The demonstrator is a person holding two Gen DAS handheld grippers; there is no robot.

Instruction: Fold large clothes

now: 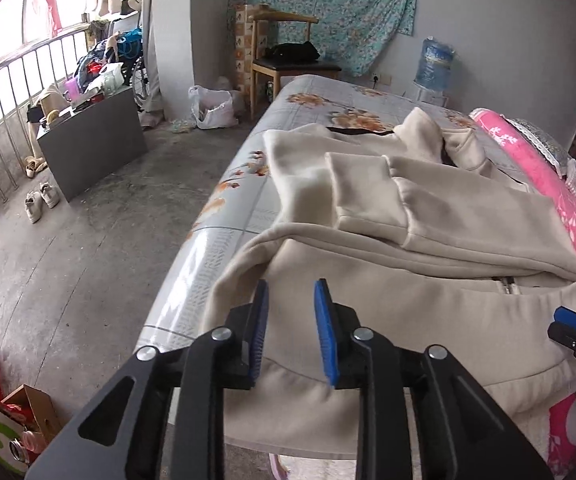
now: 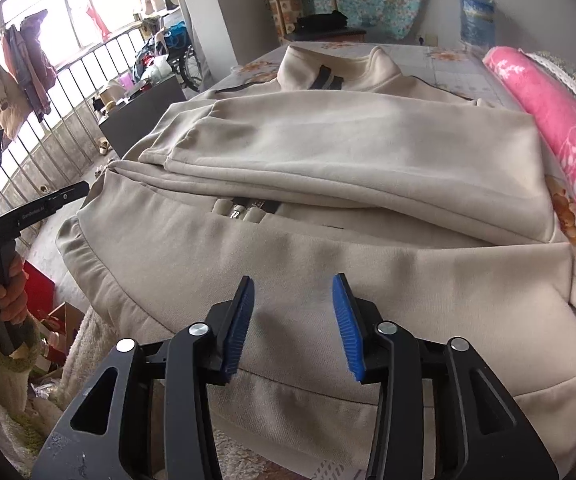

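Both pairs of jaws stood parted over the cloth and held nothing: those of the left gripper [image 1: 291,312] by a narrow gap above the near left corner of the hem, those of the right gripper [image 2: 292,312] somewhat wider above the middle of the hem band. No pad pressed on the fabric in either view.

Judging by its look, the jacket [image 2: 328,184] would handle as a soft, thick, fairly heavy fleece piece: limp, not slippery, prone to sag and drag if lifted by a single layer. The ribbed hem band [image 2: 296,408] and its two corners seemed the best places to take hold, since the doubled edge would give the pads something firm to pinch.

It was a cream zip-front garment with a stand-up collar [image 2: 376,68] at the far end and dark trim at the neck. Both sleeves [image 1: 372,192] already lay folded across the chest, and the zipper pull [image 2: 236,211] showed just below them. The jacket lay flat along the bed [image 1: 215,216], hem hanging slightly over the near edge, on a flowered plastic cover. A pink blanket [image 2: 548,120] ran alongside on the right; beyond the bed stood a wooden chair [image 1: 283,60] and a water jug [image 1: 436,64].
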